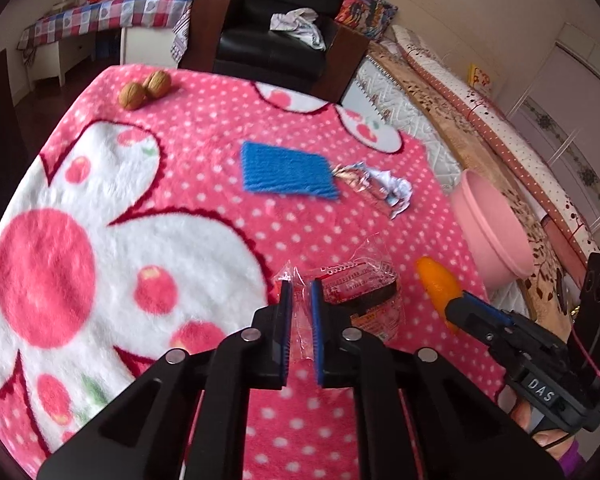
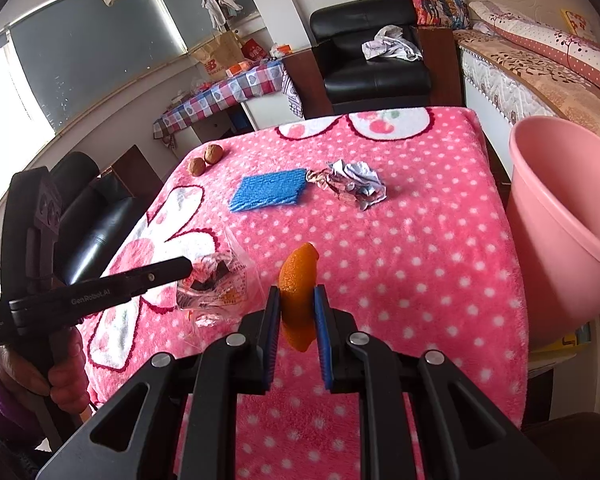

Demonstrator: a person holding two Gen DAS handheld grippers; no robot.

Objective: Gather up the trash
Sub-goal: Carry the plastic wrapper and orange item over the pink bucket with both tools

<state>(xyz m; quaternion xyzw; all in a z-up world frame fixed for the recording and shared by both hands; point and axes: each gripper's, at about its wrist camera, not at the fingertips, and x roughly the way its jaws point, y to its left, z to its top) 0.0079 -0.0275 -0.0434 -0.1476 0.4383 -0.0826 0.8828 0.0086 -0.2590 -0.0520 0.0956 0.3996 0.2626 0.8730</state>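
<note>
Pink spotted fleece covers the worktop point(image 2: 400, 280), and the litter is spread across it. Far left sit two walnuts point(image 1: 144, 90), then a blue ribbed mat point(image 1: 286, 172) with a crumpled foil wrapper point(image 1: 376, 188) touching its right edge. Nearer, the left claw point(image 1: 299, 292) is clenched on the clear edge of a plastic wrapper point(image 1: 360, 292), whose printed bulk lies just right of the pads. Right of that, the right claw point(image 2: 297, 300) is grasping an orange peel point(image 2: 298, 276), held upright with its long axis running up and away from the pads, both ends sticking out past them. The pink bucket point(image 2: 560, 216) stands off the right edge of the worktop, near side. It lies to the right of both claws, and the right claw is the nearer one, so the peel probably goes in first.

Whether the plastic wrapper is off the fleece is hard to tell from either view. The bucket's base is cut off, and its inside is not visible, so what it already contains cannot be made out.
</note>
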